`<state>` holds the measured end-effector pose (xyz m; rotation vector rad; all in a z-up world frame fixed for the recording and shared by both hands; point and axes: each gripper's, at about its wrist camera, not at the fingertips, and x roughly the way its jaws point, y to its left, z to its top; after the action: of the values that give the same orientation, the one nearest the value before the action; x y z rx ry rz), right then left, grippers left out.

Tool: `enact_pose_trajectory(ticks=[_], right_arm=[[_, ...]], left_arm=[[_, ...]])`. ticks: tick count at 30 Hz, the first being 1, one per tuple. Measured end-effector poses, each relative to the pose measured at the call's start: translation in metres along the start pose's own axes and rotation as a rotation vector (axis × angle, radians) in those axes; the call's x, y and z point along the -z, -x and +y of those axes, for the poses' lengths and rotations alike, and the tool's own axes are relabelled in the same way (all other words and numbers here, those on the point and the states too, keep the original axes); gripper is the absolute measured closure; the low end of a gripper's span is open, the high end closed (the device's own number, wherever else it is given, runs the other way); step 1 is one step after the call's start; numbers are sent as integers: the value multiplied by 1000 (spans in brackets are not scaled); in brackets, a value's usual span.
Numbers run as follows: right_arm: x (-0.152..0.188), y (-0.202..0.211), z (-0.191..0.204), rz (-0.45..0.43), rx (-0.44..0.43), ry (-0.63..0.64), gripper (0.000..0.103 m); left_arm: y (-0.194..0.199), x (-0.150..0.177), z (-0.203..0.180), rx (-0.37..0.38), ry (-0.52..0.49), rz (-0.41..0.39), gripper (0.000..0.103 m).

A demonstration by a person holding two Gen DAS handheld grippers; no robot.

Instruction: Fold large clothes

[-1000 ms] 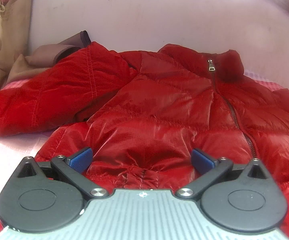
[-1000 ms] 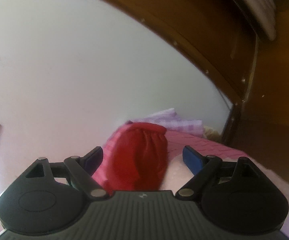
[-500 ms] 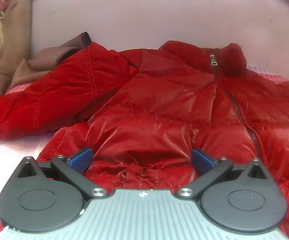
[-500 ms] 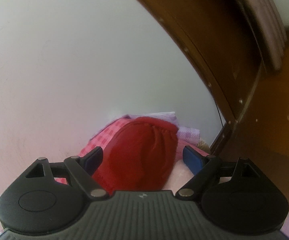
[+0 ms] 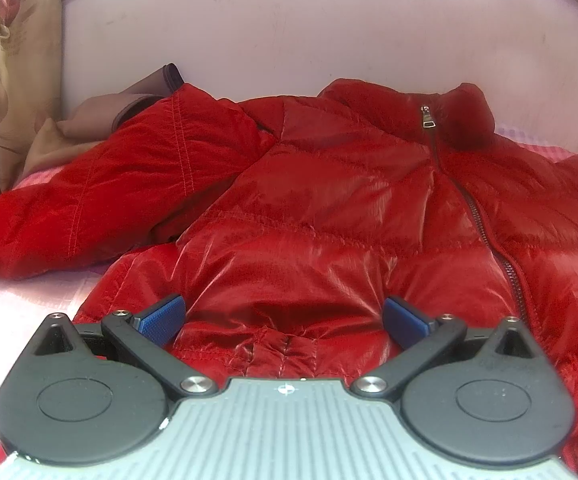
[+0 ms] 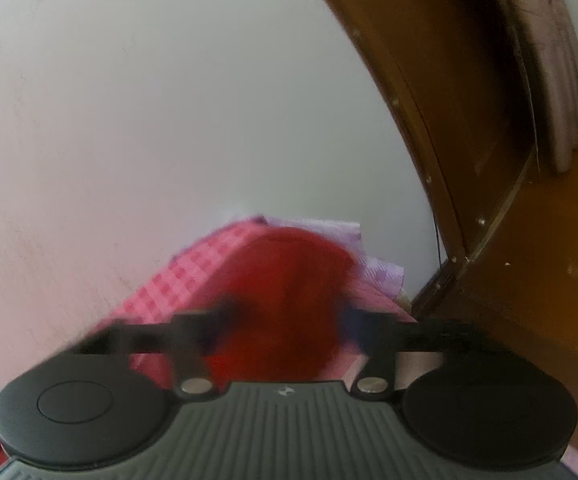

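A shiny red puffer jacket (image 5: 329, 208) lies face up on the bed, zipped, collar toward the far wall, one sleeve (image 5: 89, 208) stretched out to the left. My left gripper (image 5: 283, 316) is open, its blue pads on either side of the bottom hem. In the right wrist view the other red sleeve's cuff (image 6: 285, 292) lies on the pink checked sheet (image 6: 177, 284). My right gripper (image 6: 283, 332) is around the cuff. Its fingers are motion-blurred and closer together than before; whether they grip is unclear.
A pale wall (image 5: 289, 28) runs behind the bed. A beige and brown cloth (image 5: 89, 120) and a curtain (image 5: 5, 60) are at the far left. A wooden headboard (image 6: 429, 100) and a lilac cloth (image 6: 373, 268) are by the right gripper.
The right gripper's fingers have moved inward around the red cuff, and its view has tilted and blurred. The left gripper has edged slightly forward over the hem and stays open.
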<state>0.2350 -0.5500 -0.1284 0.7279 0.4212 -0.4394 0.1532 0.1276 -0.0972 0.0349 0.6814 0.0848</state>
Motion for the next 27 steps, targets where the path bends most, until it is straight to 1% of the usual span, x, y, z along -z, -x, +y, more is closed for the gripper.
enact_pose_trajectory(ticks=[1, 2, 3, 4, 6, 7, 8, 11, 13, 15, 17, 20, 23, 25, 27], right_arm=[[-1, 2, 2, -7, -5, 12, 83], [-1, 4, 5, -16, -11, 22, 90], [-3, 8, 7, -27, -27, 21, 94], [-4, 15, 10, -41, -56, 4, 95], [-7, 34, 22, -72, -160, -33, 95], [-9, 46, 38, -79, -224, -16, 96], [-8, 55, 52, -83, -263, 8, 95], [-3, 94, 116, -82, -444, 89, 96], [7, 117, 163, -71, -564, 150, 96], [27, 137, 209, -42, -668, 204, 96], [55, 150, 253, -6, -759, 253, 96], [106, 158, 306, 64, -842, 320, 95], [163, 154, 346, 149, -867, 375, 95], [206, 151, 368, 202, -861, 426, 95], [242, 149, 385, 231, -844, 499, 95]], left_arm=[[0, 0, 0, 0, 0, 0, 0], [0, 0, 0, 0, 0, 0, 0], [0, 0, 0, 1, 1, 0, 0], [0, 0, 0, 2, 1, 0, 0], [2, 0, 1, 8, 1, -2, 0], [4, -1, 2, 12, -4, -3, 0], [6, -2, 2, 14, -7, -5, 0], [24, -4, 7, 9, 5, -53, 0], [43, -4, 16, -3, 33, -90, 0], [60, -5, 29, 9, 74, -104, 0], [75, -3, 44, 16, 113, -113, 0], [89, 1, 65, -5, 130, -109, 0], [98, 9, 88, -31, 137, -100, 0], [99, 17, 106, -45, 156, -86, 0], [100, 24, 124, -54, 181, -64, 0]])
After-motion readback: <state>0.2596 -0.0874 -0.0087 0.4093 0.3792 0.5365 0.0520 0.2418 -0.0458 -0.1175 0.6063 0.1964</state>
